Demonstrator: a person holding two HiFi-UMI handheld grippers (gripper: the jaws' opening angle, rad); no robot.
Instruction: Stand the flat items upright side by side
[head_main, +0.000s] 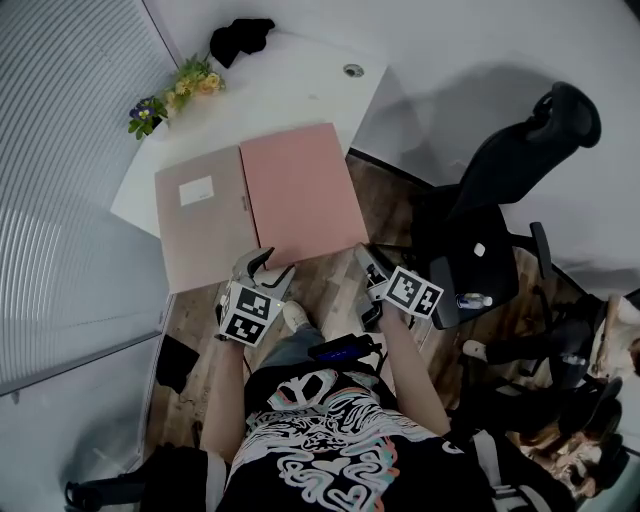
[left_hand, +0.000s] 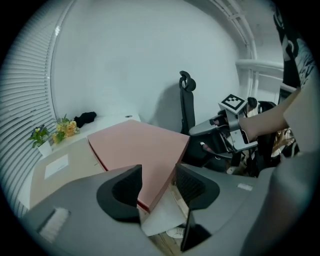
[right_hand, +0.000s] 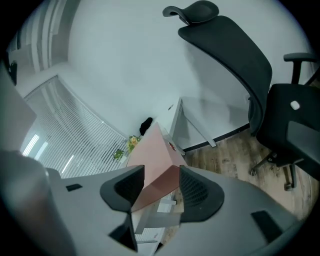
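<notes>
Where the pink folder (head_main: 300, 190) reaches the near edge of the desk (head_main: 290, 85), the edge itself is covered, so any overhang is hard to judge.

Left gripper (head_main: 268, 268) sits at the folder's near left corner, right gripper (head_main: 366, 260) at its near right corner. Both stand wide and hold nothing. In each gripper view a folder corner shows between the jaws, pads off it.

Pink folder lies flat, just ahead of both grippers. Beige folder (head_main: 200, 225) lies flat beside it, long edges meeting, ahead and left of the left gripper. It carries a white label (head_main: 196, 190), with writing too small to read.

Black thing (head_main: 240, 38) lies far beyond the folders, shape unclear, with flowers (head_main: 175, 95) near it. Bare desk top lies beyond the folders. Office chair (head_main: 500, 200) stands close on the right gripper's right.
</notes>
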